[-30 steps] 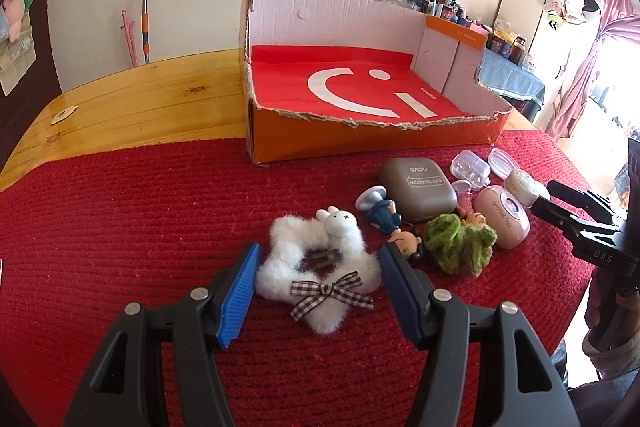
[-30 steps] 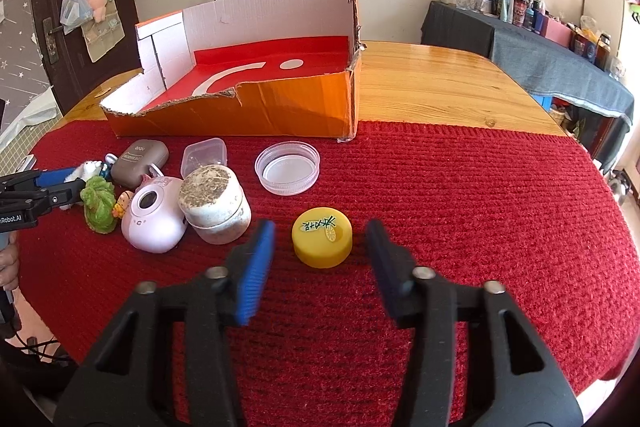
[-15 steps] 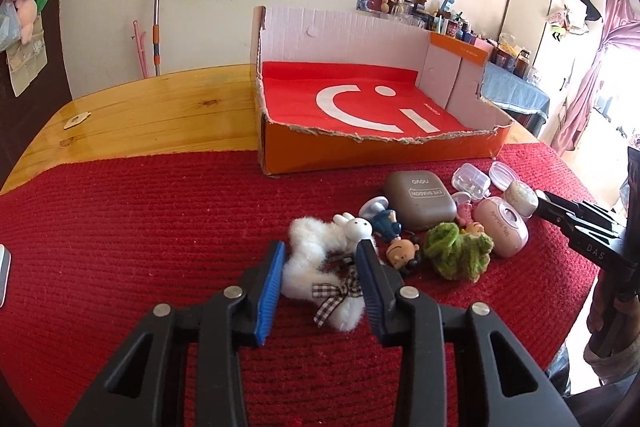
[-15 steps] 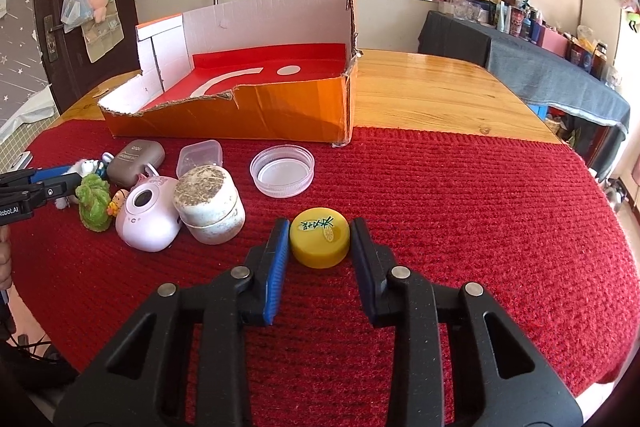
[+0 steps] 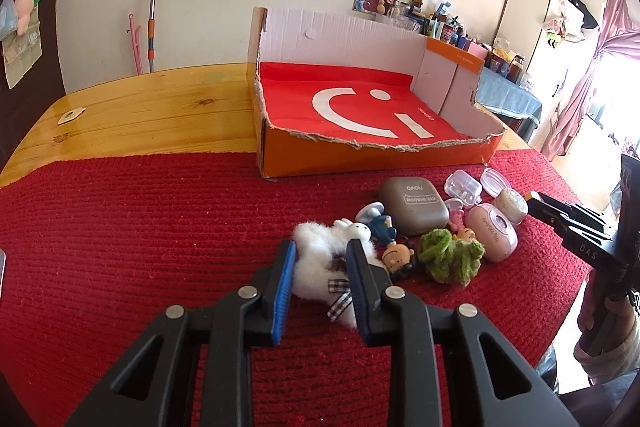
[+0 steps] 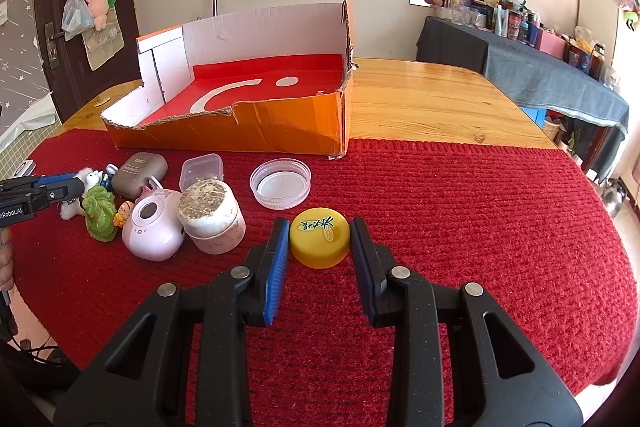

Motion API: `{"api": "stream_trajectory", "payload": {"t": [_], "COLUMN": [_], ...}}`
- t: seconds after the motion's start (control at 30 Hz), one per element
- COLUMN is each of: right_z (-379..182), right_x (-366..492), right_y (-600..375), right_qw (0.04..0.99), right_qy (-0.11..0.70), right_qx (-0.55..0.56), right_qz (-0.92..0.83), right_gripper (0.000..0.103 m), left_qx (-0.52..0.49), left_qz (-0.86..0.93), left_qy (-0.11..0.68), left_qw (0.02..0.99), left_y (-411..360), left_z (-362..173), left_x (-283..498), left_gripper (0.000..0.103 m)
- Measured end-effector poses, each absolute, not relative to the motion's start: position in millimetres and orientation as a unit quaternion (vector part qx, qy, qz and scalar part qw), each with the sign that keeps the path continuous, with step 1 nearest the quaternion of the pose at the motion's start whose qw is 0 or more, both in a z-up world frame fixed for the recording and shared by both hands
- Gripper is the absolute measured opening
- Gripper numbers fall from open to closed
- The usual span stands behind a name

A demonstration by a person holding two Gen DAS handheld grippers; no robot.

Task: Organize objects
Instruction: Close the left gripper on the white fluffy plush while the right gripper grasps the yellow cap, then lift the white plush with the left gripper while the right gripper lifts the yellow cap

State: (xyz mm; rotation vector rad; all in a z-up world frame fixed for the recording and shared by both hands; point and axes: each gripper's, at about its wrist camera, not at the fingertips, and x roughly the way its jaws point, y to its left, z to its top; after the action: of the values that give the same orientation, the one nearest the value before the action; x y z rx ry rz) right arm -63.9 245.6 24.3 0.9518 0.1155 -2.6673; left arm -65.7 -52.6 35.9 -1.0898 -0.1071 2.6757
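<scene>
A: Where is the fluffy white hair clip [image 5: 320, 263]?
B: Low in the middle of the left wrist view, on the red knitted mat [image 5: 140, 247]. The left tool [image 5: 320, 259] is pinching it; its blue pads have just been closing and now squash the fur from both sides.

A: Which way does the clip run?
B: Its long axis goes from the lower right, where the checked bow [image 5: 340, 297] hangs out, up toward the left. A little white rabbit head [image 5: 354, 229] sits at its upper end.

A: And the other one?
B: The right tool [image 6: 320, 239] is clamped on the yellow cap [image 6: 320, 237], in the middle of the right wrist view. The cap lies flat on the mat, printed face up, so it has no long axis to speak of.

A: What lies around them?
B: Just right of the clip: a small blue figure [image 5: 382, 227], a doll head [image 5: 398, 255], a green knitted scrunchie [image 5: 450, 257], a brown case [image 5: 414, 207] and a pink round device [image 5: 492, 233]. Left of the cap in the right wrist view stands a white jar [image 6: 212, 221]; a clear lid [image 6: 280, 183] lies above it, apart from it.

A: And the box?
B: The orange cardboard box [image 5: 372, 159], with red floor and torn front edge, sits above the toys, partly on the mat and partly on the wooden bench [image 5: 140, 115].
</scene>
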Motion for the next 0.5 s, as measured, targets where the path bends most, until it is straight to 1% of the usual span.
{"api": "stream_trajectory", "payload": {"t": [0.03, 0.27, 0.3, 0.33, 0.37, 0.4, 0.43, 0.5], "right_z": [24.6, 25.2, 25.1, 24.5, 24.1, 23.8, 23.1, 21.5], "right_x": [-64.1, -64.4, -64.8, -64.7, -64.7, -65.0, -65.4, -66.4], "right_y": [245.7, 245.2, 245.0, 244.9, 244.9, 245.0, 244.8, 244.6], "right_qw": [0.153, 0.156, 0.156, 0.157, 0.158, 0.160, 0.164, 0.167], "right_qy": [0.040, 0.043, 0.042, 0.042, 0.041, 0.039, 0.037, 0.032], "right_qx": [0.332, 0.332, 0.333, 0.334, 0.335, 0.336, 0.338, 0.343], "right_qz": [-0.930, -0.929, -0.929, -0.928, -0.928, -0.927, -0.926, -0.924], "right_gripper": [0.029, 0.029, 0.029, 0.029, 0.029, 0.029, 0.029, 0.030], "left_qx": [-0.377, -0.390, -0.390, -0.392, -0.391, -0.390, -0.389, -0.383], "left_qz": [0.917, 0.911, 0.910, 0.909, 0.909, 0.909, 0.909, 0.913], "left_qy": [-0.032, -0.044, -0.049, -0.053, -0.058, -0.061, -0.061, -0.051], "left_qw": [0.123, 0.129, 0.129, 0.130, 0.133, 0.135, 0.135, 0.129], "left_y": [-52.2, -55.9, -57.1, -58.3, -59.5, -60.0, -59.7, -58.1], "left_z": [35.7, 31.2, 30.8, 30.6, 30.5, 30.5, 30.2, 29.6], "left_x": [-66.7, -68.2, -67.4, -66.2, -64.4, -61.9, -59.0, -53.2], "left_gripper": [0.003, 0.005, 0.008, 0.018, 0.024, 0.037, 0.044, 0.048]}}
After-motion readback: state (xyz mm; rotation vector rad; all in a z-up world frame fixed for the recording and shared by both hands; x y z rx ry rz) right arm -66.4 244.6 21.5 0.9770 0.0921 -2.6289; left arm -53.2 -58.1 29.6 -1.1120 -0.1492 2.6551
